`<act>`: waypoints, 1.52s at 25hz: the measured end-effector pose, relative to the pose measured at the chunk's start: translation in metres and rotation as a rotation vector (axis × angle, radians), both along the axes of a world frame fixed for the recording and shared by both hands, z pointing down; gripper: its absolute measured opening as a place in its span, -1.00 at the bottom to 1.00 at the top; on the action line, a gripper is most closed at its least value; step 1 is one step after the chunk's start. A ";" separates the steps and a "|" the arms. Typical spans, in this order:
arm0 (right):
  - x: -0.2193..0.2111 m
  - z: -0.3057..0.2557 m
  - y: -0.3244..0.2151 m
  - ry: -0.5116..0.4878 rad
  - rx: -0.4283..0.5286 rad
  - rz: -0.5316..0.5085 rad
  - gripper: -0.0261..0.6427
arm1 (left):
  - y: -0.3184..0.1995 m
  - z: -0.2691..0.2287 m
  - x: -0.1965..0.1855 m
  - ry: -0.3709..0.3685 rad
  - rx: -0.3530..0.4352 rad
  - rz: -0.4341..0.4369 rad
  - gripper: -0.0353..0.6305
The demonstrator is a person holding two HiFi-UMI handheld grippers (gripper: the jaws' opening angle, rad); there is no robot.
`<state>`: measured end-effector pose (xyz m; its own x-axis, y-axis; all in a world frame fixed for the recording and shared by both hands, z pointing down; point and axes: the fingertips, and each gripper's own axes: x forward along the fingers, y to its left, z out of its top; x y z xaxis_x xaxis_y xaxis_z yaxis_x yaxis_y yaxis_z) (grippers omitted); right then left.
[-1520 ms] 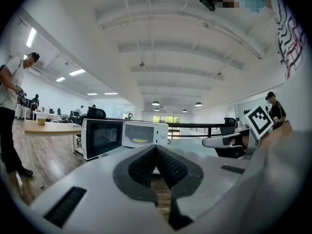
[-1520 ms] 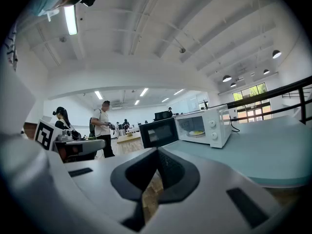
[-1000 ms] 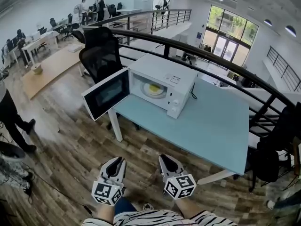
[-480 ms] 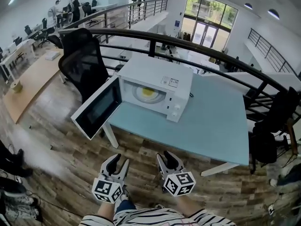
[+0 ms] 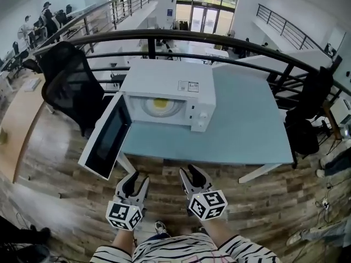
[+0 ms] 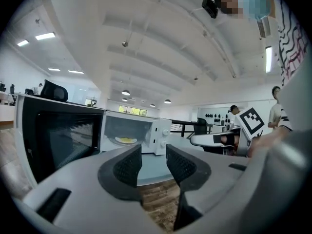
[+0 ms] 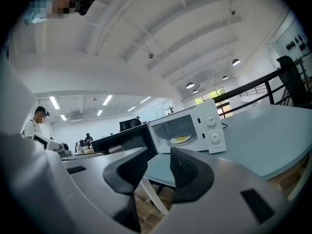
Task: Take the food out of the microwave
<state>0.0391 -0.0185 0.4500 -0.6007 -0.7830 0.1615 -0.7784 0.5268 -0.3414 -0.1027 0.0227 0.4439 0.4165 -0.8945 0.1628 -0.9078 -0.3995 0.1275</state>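
Both sets of tongs are short of the worktop [image 5: 249,136], out over the wooden floor, and the yellow food [image 5: 159,104] is straight ahead and well apart from them. It lies on a pale round plate inside the white microwave [image 5: 181,84], which stands at the worktop's far left. The left tongs [image 5: 136,181] have just been opening and stand partly spread with nothing between the pads. The right tongs [image 5: 192,175] have also just been opening, stand about as wide, and are empty too. The relation I am steering by is the open door [image 5: 104,144]. It is hinged on the left and swings out towards me, so its free edge hangs just to the left of my left tongs. The cavity mouth faces the gap between my two hands. I judge both hands about equally far from the food, but the right one has the line free of the door. The plate is round, so I see no long axis to square up to; its rim is what offers a hold. The head view gives me the layout from above and shows the food lying towards the cavity's front. It does not show how low the plate sits. The gripper views show that side-on: the plate is thin and flat on the cavity floor. The left gripper view has the dark door filling its left side.
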 end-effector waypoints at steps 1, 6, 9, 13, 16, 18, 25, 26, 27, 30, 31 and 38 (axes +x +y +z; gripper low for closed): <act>-0.004 0.000 -0.002 -0.001 -0.001 0.018 -0.51 | -0.003 0.001 -0.004 -0.001 -0.002 0.017 -0.48; -0.011 0.007 -0.015 -0.012 -0.018 0.103 -0.51 | -0.021 0.006 -0.018 0.007 -0.010 0.076 -0.48; -0.015 0.009 -0.025 -0.004 -0.021 0.128 -0.51 | -0.033 0.013 -0.027 0.014 -0.013 0.079 -0.48; -0.017 0.014 -0.045 -0.001 -0.022 0.147 -0.51 | -0.054 0.025 -0.034 0.031 -0.025 0.062 -0.48; -0.019 0.020 -0.064 -0.002 -0.033 0.152 -0.51 | -0.073 0.033 -0.038 0.035 -0.032 0.050 -0.48; -0.021 0.025 -0.077 0.000 -0.041 0.152 -0.51 | -0.087 0.037 -0.040 0.034 -0.038 0.039 -0.48; -0.027 0.040 -0.126 0.005 -0.071 0.142 -0.51 | -0.138 0.042 -0.046 0.037 -0.048 0.017 -0.48; -0.028 0.041 -0.134 0.005 -0.074 0.140 -0.51 | -0.146 0.043 -0.047 0.036 -0.048 0.014 -0.48; -0.029 0.043 -0.142 0.005 -0.076 0.138 -0.51 | -0.154 0.043 -0.047 0.035 -0.049 0.010 -0.49; -0.033 0.047 -0.163 0.006 -0.080 0.133 -0.51 | -0.175 0.046 -0.048 0.030 -0.050 0.002 -0.48; -0.034 0.049 -0.169 0.006 -0.081 0.133 -0.51 | -0.182 0.048 -0.048 0.027 -0.051 0.001 -0.48; -0.045 0.062 -0.213 -0.071 -0.085 0.151 -0.51 | -0.226 0.062 -0.042 0.048 -0.057 -0.004 -0.48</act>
